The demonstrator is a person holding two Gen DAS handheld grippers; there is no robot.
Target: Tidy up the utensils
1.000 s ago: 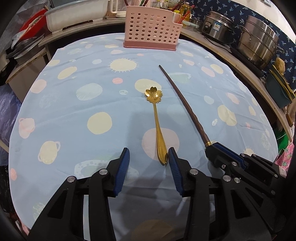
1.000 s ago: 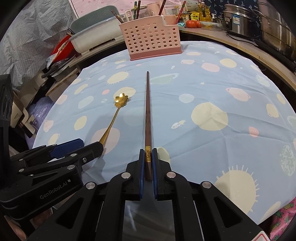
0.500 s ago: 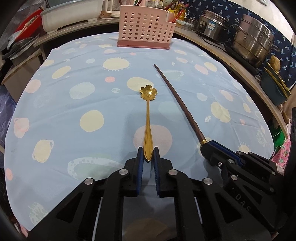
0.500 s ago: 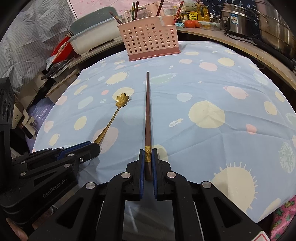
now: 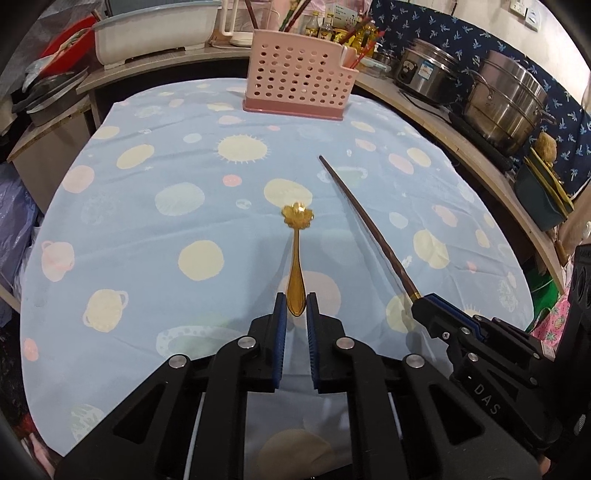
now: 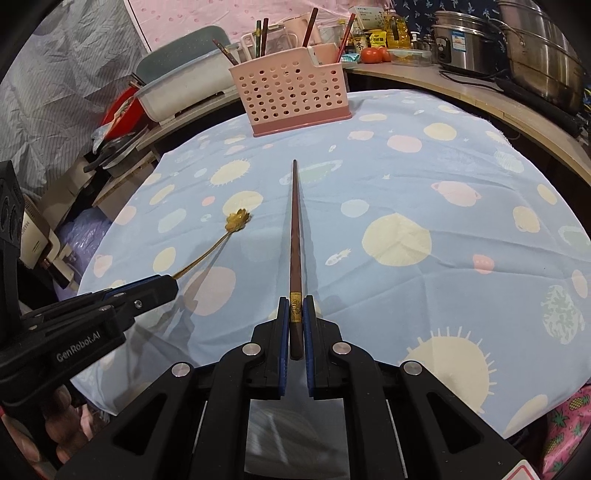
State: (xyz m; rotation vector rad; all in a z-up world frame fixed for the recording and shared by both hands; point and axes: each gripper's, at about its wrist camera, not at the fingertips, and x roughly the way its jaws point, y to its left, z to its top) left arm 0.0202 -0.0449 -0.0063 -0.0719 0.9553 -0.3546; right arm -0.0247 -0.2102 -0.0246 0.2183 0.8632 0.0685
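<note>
My left gripper [image 5: 295, 306] is shut on the handle end of a gold spoon [image 5: 296, 254] with a flower-shaped bowl, which points away over the blue spotted tablecloth [image 5: 147, 229]. My right gripper [image 6: 295, 310] is shut on the gold-banded end of a dark brown chopstick [image 6: 295, 236] that points toward a pink perforated utensil holder [image 6: 291, 96] at the table's far edge. The holder [image 5: 299, 85] has chopsticks standing in it. In the right wrist view the spoon [image 6: 221, 240] and the left gripper [image 6: 147, 291] show at the left. The chopstick [image 5: 365, 225] and right gripper [image 5: 436, 310] show in the left wrist view.
A wooden counter [image 5: 461, 147] curves around the table's right side with steel pots [image 5: 506, 99] and a cooker [image 5: 424, 74]. A white tub [image 5: 151, 33] and clutter stand at the far left. Bottles and tomatoes [image 6: 373, 55] sit behind the holder.
My left gripper closed on the spoon's handle a second ago. Both grippers have since lifted their utensils slightly and the view has moved toward the holder.
</note>
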